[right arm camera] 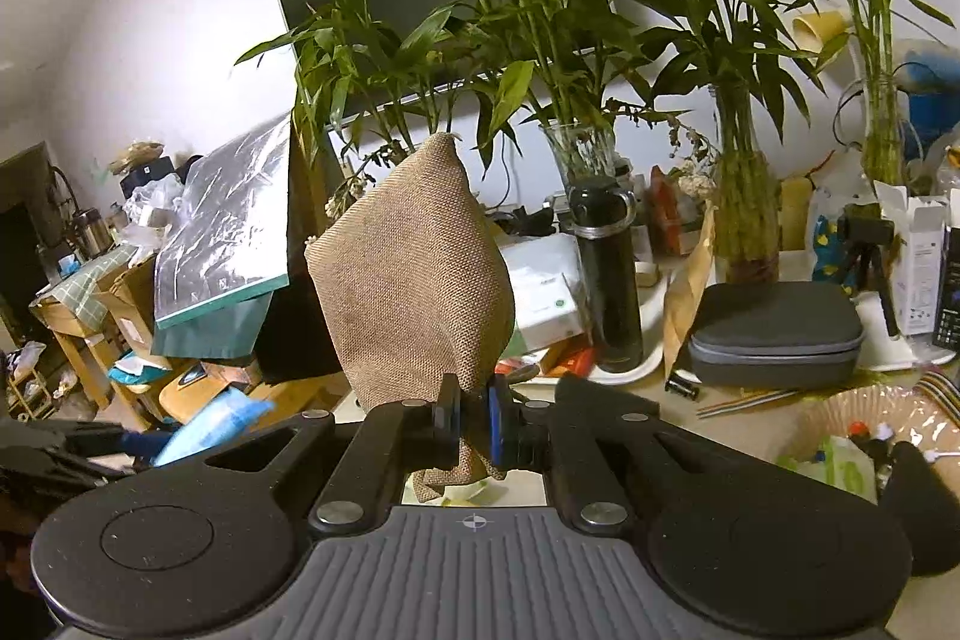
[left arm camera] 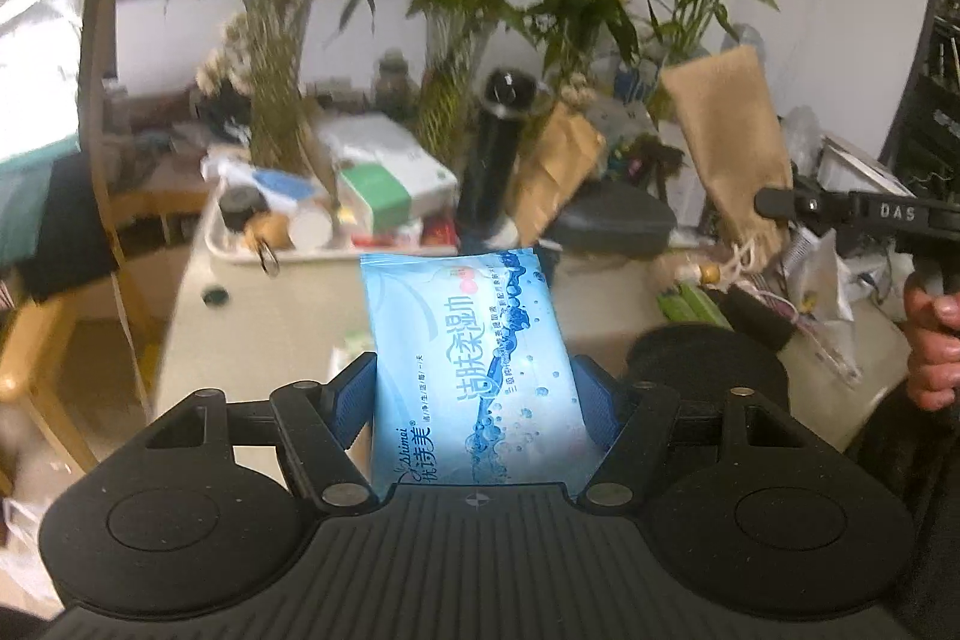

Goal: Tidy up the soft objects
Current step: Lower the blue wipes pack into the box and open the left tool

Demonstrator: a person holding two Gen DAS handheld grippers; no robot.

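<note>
A blue pack of wet wipes point(left arm camera: 468, 340) stands up between the blue pads of my left gripper point(left arm camera: 474, 370), which is shut on its sides above the pale table. My right gripper point(right arm camera: 473, 391) is shut on the bottom corner of a brown burlap pouch point(right arm camera: 414, 268), which rises upright in front of the plants. In the left wrist view that burlap pouch point(left arm camera: 732, 142) hangs at the right from the right gripper point(left arm camera: 771, 203), with a hand point(left arm camera: 933, 340) below it. The wipes pack point(right arm camera: 210, 430) also shows blurred at the lower left of the right wrist view.
A white tray point(left arm camera: 240, 250) of small items, a black bottle point(right arm camera: 606, 280), a grey zip case point(right arm camera: 774, 334) and glass vases of bamboo point(right arm camera: 744, 220) crowd the table's far side. A bag-lined bin point(right arm camera: 870, 418) sits at the right. A wooden chair point(left arm camera: 36, 340) stands left.
</note>
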